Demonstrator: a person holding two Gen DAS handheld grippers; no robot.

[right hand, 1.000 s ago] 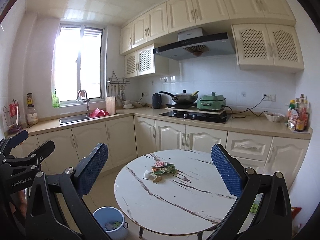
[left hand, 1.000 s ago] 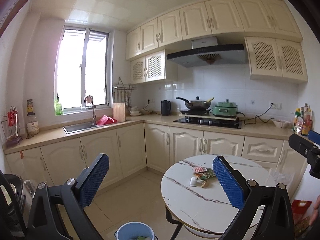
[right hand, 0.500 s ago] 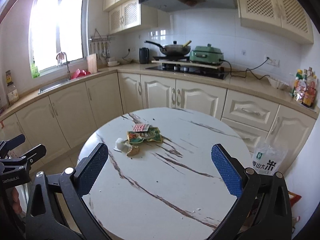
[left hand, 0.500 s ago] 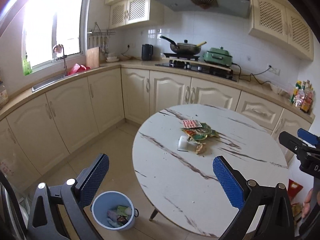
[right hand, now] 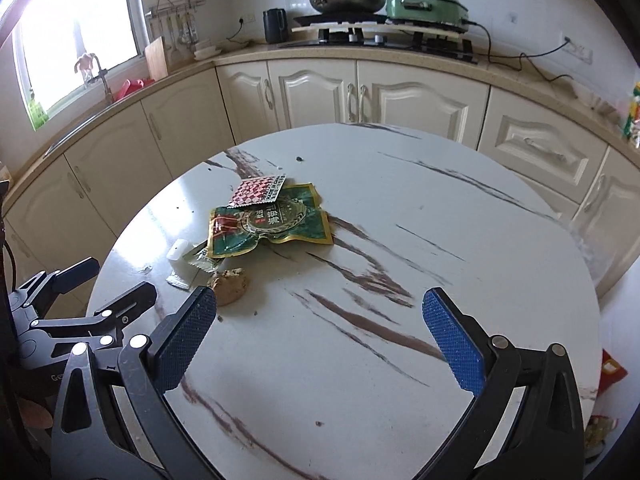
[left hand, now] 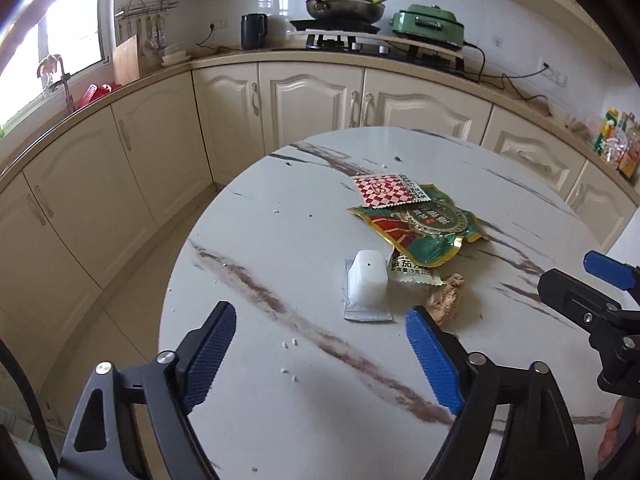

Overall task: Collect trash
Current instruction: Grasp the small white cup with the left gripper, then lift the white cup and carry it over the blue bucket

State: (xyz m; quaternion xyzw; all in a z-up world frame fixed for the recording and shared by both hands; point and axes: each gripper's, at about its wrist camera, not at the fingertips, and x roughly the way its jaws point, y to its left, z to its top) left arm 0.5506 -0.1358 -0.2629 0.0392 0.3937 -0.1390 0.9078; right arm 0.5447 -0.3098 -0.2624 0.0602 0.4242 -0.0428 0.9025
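A small pile of trash lies on the round marble table (left hand: 280, 420): a red-checked packet (left hand: 386, 190), a green foil wrapper (left hand: 428, 228), a white plastic cup on a sachet (left hand: 368, 282), a small pale sachet (left hand: 412, 272) and a brown food scrap (left hand: 446, 298). My left gripper (left hand: 320, 348) is open and empty, just in front of the cup. My right gripper (right hand: 320, 340) is open and empty over the table, right of the pile; the scrap (right hand: 230, 286) lies by its left finger. The wrapper (right hand: 272, 224) shows there too.
Cream cabinets (left hand: 312, 100) and a counter curve behind the table, with a kettle (left hand: 253, 31), a pan (left hand: 344, 6) and a green cooker (left hand: 428, 24). The right gripper (left hand: 592, 308) shows at the left wrist view's right edge. Red bags lie on the floor (right hand: 610, 372).
Both grippers have tilted down and moved in over the table toward the trash pile. The blue bin on the floor has dropped out of view. Both stay open.
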